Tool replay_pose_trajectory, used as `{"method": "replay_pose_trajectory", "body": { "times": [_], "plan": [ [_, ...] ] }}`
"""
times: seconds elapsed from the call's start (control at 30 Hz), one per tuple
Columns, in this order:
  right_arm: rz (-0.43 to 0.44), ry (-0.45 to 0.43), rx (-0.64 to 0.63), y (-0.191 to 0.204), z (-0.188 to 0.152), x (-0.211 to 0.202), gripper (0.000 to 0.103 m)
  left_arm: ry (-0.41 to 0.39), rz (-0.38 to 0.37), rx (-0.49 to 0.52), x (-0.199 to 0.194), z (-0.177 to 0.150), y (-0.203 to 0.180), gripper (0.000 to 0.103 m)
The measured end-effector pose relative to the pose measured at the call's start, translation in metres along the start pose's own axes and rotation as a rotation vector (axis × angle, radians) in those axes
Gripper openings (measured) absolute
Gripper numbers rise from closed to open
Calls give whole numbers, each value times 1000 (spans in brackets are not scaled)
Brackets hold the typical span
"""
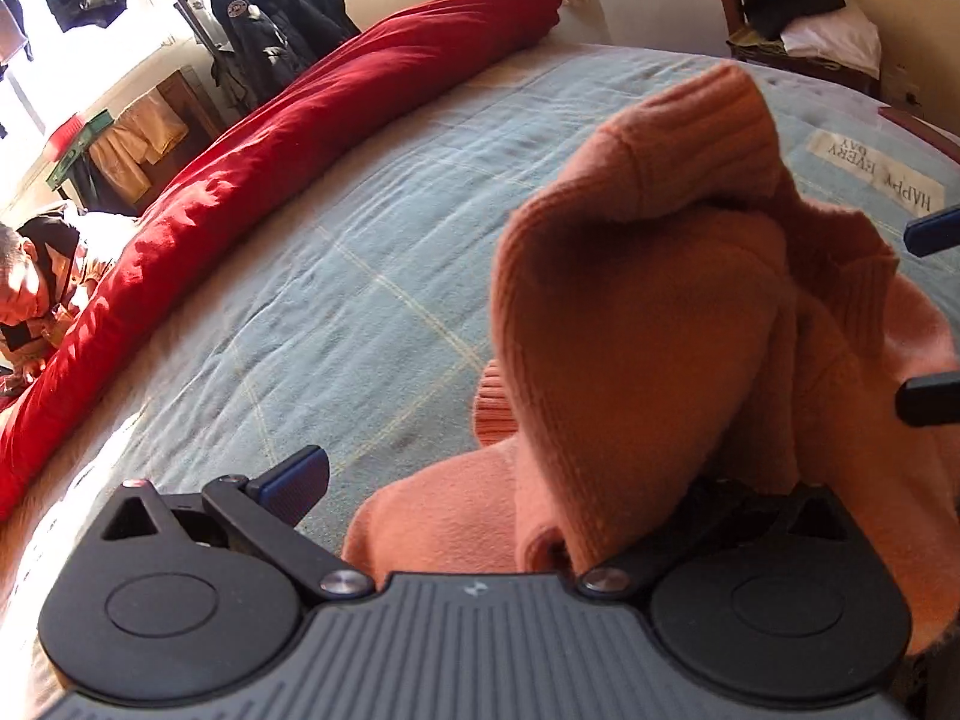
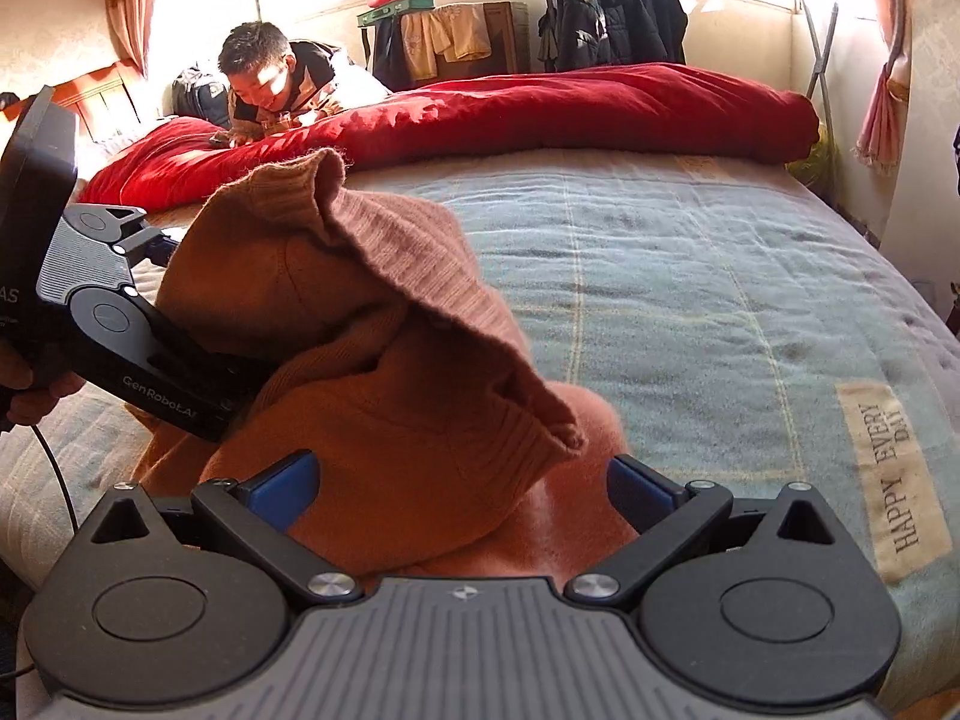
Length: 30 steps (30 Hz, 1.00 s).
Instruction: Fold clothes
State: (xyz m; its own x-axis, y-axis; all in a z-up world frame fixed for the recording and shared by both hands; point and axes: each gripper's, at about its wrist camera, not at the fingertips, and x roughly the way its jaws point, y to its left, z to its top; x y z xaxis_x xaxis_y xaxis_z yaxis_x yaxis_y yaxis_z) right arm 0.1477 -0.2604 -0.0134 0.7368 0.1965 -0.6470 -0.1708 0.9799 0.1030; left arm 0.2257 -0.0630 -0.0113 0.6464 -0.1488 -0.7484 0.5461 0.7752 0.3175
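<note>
Your left gripper (image 1: 540, 498) has its fingers spread wide, and the orange sweater (image 1: 648, 324) is draped over the right-hand finger so that only the blue pad of the other finger (image 1: 294, 483) shows clear. From the right wrist view the same tool (image 2: 180, 324) pushes into the sweater's side from the left, a hand (image 2: 24, 384) gripping its handle. Whether any cloth is actually pinched there you cannot tell, since the knit hides that finger.

Your right gripper (image 2: 462, 492) is also spread apart, both blue pads visible, with the sweater (image 2: 384, 372) bunched between and above them but not clamped. A ribbed hem or cuff (image 2: 288, 192) stands up in a loose peak at the top of the heap.

The sweater sits in a crumpled mound on the pale blue checked bed cover (image 2: 690, 300), near your edge of the bed. A label reading HAPPY EVERY DAY (image 2: 894, 474) lies on the cover to the right. A rolled red quilt (image 2: 540, 114) runs along the far side, and a person (image 2: 270, 84) lies beyond it. Dark coats hang on a rail (image 2: 612, 12) by the window
</note>
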Motion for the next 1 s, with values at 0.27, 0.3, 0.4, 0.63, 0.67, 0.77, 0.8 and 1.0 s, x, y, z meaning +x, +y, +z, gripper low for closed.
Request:
{"method": "replay_pose_trajectory", "body": {
  "times": [0.27,0.3,0.4,0.63,0.67,0.77,0.8,1.0],
  "plan": [
    [60,114,-133,7,33,42,103,17,-129,39,18,-3,19,103],
    [60,128,-141,8,37,45,103,24,-132,34,20,-1,20,103],
    [37,190,-157,14,49,46,103,72,-140,40,29,6,21,103],
    [-5,310,-194,38,82,30,103,162,-105,88,41,19,8,103],
    [-4,329,-176,39,83,30,103,175,-105,83,43,20,7,103],
    [-3,388,-119,40,87,30,103,230,-108,36,50,27,12,103],
    [-3,408,-99,40,88,30,103,242,-105,30,50,28,13,103],
    [-13,502,-18,44,90,32,103,237,-30,21,41,45,25,103]
  ]
}}
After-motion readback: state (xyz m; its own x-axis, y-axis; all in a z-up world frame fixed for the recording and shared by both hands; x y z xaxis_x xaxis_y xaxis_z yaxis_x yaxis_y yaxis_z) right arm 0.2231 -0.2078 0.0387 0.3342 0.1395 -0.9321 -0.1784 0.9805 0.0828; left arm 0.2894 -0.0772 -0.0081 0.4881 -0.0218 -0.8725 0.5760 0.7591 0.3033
